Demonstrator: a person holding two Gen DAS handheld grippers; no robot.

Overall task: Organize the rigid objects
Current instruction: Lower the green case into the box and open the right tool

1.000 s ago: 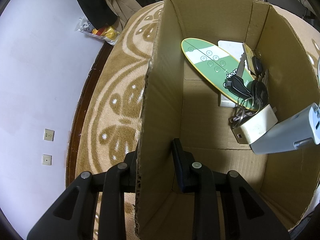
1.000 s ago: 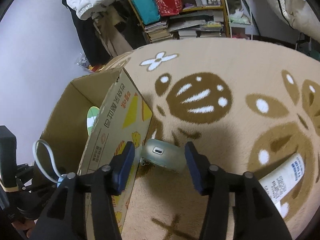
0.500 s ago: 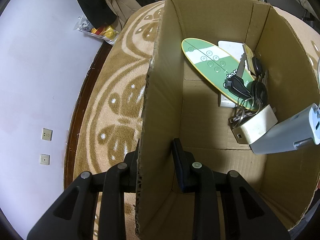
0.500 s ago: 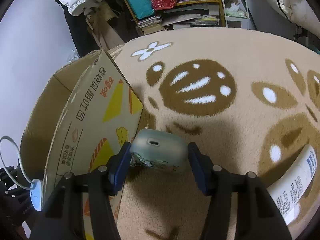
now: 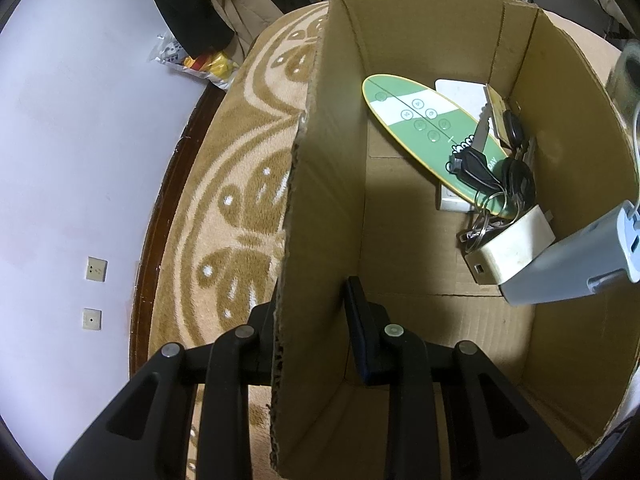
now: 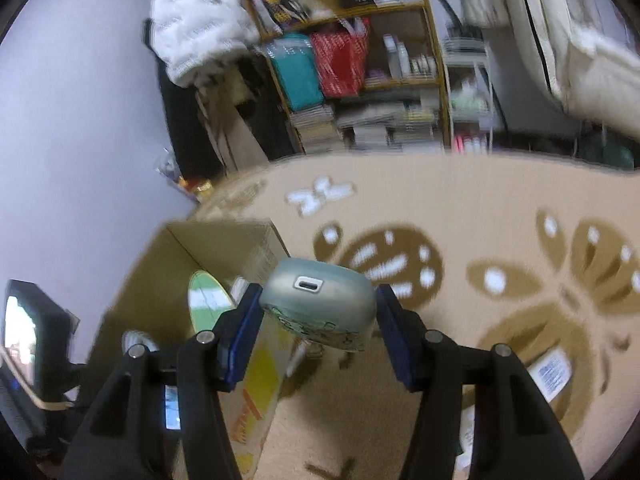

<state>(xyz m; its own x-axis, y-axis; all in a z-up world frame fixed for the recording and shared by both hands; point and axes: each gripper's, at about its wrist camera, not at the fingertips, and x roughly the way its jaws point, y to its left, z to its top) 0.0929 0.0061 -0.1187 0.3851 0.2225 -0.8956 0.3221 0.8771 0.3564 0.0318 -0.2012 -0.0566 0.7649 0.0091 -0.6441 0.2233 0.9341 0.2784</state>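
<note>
My left gripper (image 5: 316,312) is shut on the left wall of an open cardboard box (image 5: 320,200), one finger outside and one inside. Inside the box lie a green oval board (image 5: 420,124), a bunch of keys (image 5: 492,176), a cream charger block (image 5: 512,248) and a grey device (image 5: 576,268). In the right wrist view my right gripper (image 6: 318,320) is shut on a grey-green earbud case (image 6: 320,300), held in the air beside the box's (image 6: 168,292) right wall. The case's charging port faces the camera.
The box stands on a beige rug with brown flower patterns (image 6: 480,216). A white printed packet (image 6: 548,372) lies on the rug at the right. Crowded shelves (image 6: 360,80) and a white jacket (image 6: 196,28) stand behind. A white wall (image 5: 80,160) borders the rug at the left.
My right gripper closed on the earbud case on the rug and lifted it up beside the box. The left gripper and the box stayed still.
</note>
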